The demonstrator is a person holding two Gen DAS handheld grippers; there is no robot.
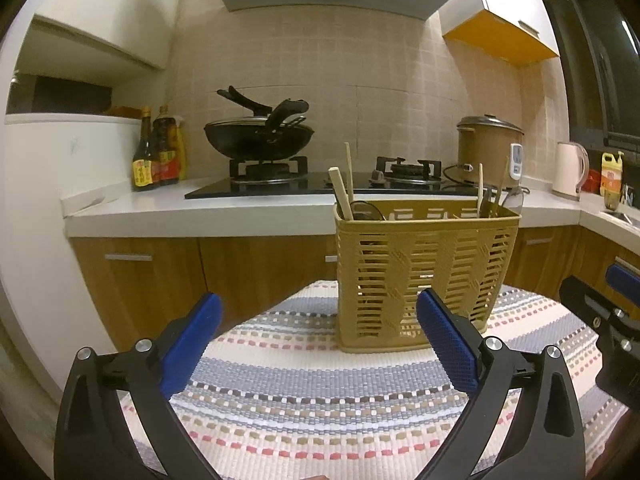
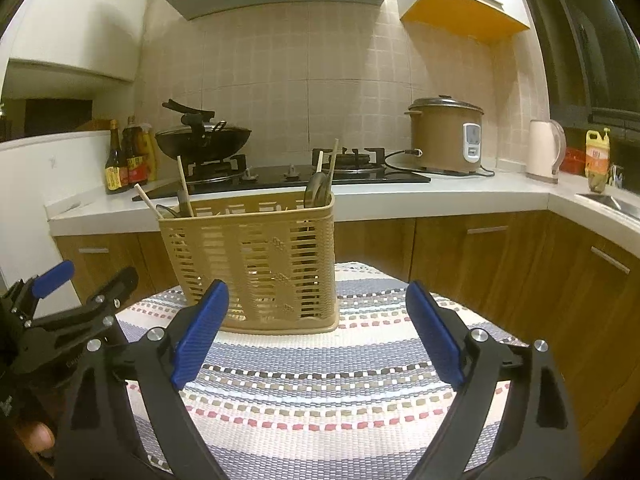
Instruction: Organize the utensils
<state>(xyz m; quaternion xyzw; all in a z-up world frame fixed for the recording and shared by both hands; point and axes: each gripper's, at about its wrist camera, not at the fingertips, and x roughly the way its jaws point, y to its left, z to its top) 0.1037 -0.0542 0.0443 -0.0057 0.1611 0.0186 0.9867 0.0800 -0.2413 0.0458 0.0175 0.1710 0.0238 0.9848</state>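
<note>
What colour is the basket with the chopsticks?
The basket is tan, seen best in the left wrist view.

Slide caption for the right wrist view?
Open right gripper faces the utensil basket on the striped mat.

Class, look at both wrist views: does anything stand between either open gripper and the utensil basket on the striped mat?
Nothing visible does. Only bare striped mat lies between the right gripper and the utensil basket. The same holds for the left gripper, whose right finger overlaps the basket's lower edge in its view.

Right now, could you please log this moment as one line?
left gripper: open, empty | right gripper: open, empty | utensils: in basket | basket: upright on striped mat
</note>
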